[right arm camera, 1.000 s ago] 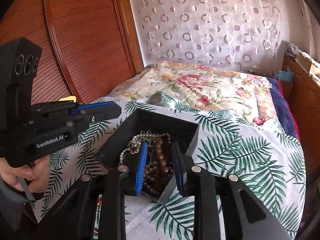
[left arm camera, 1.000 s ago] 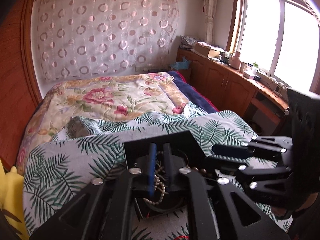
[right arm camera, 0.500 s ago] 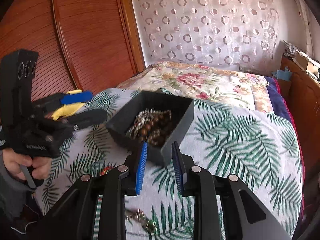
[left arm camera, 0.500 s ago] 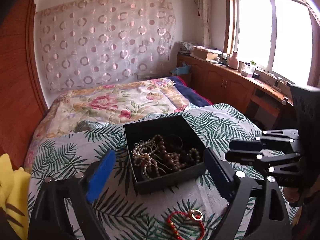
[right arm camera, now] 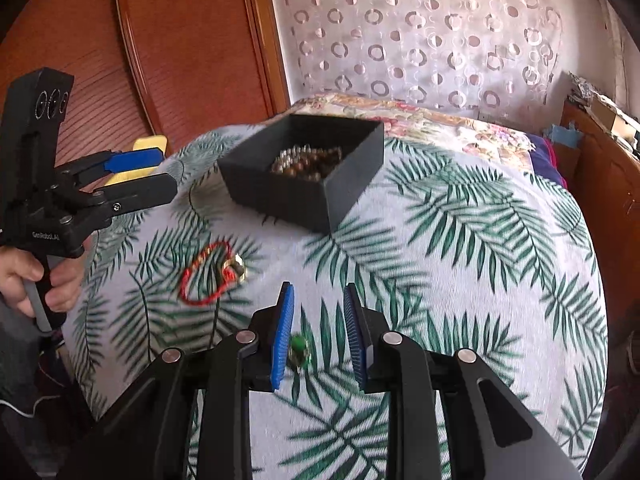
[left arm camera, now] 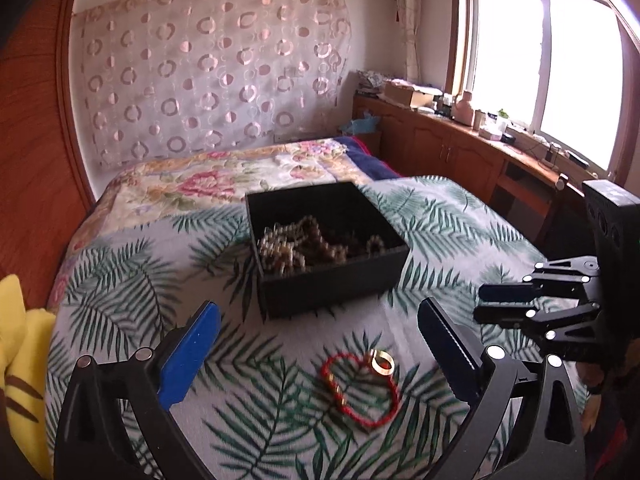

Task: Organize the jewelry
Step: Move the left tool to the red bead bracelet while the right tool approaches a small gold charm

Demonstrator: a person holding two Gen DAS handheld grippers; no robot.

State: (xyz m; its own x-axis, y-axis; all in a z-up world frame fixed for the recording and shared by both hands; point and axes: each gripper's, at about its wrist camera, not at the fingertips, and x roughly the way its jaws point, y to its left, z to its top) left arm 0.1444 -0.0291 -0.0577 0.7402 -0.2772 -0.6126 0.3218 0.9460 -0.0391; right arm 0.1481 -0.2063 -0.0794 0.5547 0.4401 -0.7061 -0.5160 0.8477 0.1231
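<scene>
A black open box [left arm camera: 328,248] full of pearl and brown bead strings sits on the palm-leaf bedspread; it also shows in the right wrist view [right arm camera: 304,168]. A red cord bracelet with a gold ring [left arm camera: 360,384] lies in front of the box, between the tips of my wide-open left gripper [left arm camera: 320,344]; it shows in the right wrist view too [right arm camera: 210,272]. My right gripper [right arm camera: 318,336] is partly open and empty above the cloth, with a small green-stoned piece [right arm camera: 299,352] lying by its left finger.
The palm-leaf bedspread [right arm camera: 460,248] covers a rounded surface that falls away at the sides. A yellow soft toy [left arm camera: 20,344] sits at the left edge. A wooden headboard [right arm camera: 180,40] stands behind, and a wooden cabinet [left arm camera: 460,152] runs under the window at right.
Both grippers have pulled back from the box toward me. The left gripper opened wide after being closed among the beads. The red bracelet and green piece have come into view.
</scene>
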